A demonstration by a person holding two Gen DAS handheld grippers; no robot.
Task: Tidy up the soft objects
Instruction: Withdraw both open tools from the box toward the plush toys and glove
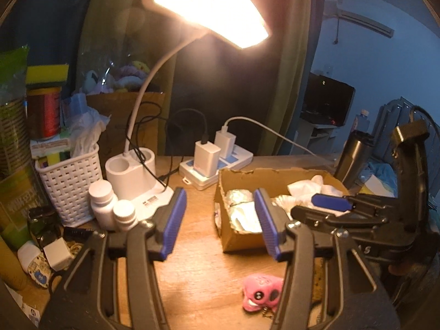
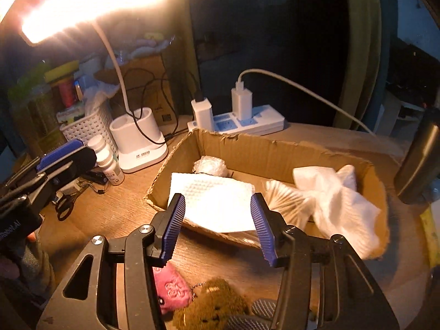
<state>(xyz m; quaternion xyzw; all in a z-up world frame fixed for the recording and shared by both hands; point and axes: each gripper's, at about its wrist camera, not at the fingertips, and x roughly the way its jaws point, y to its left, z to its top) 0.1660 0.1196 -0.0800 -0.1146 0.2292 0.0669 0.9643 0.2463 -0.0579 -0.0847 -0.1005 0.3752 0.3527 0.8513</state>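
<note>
Right claw (image 2: 217, 225) open, empty, over cardboard box (image 2: 247, 145); white sock (image 2: 338, 198) at 3 o'clock. Left claw (image 1: 220, 220) open, empty; pink plush (image 1: 261, 293) on desk (image 1: 198, 275), 6 o'clock.

Cardboard boxes: we count one (image 2: 275, 148)
White pill bottles: we count two (image 1: 101, 203)
Chargers in the power strip: we count two (image 2: 203, 113)
Pink plush toys: we count one (image 1: 262, 291)
Lit desk lamps: we count one (image 1: 211, 8)

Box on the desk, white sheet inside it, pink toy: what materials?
Box: brown corrugated cardboard, matte, with ragged torn rims. White sheet: probably paper towel, soft and matte, going by its embossed grid. Pink toy: looks like plush fabric, though the glossy eyes could be plastic.
</note>
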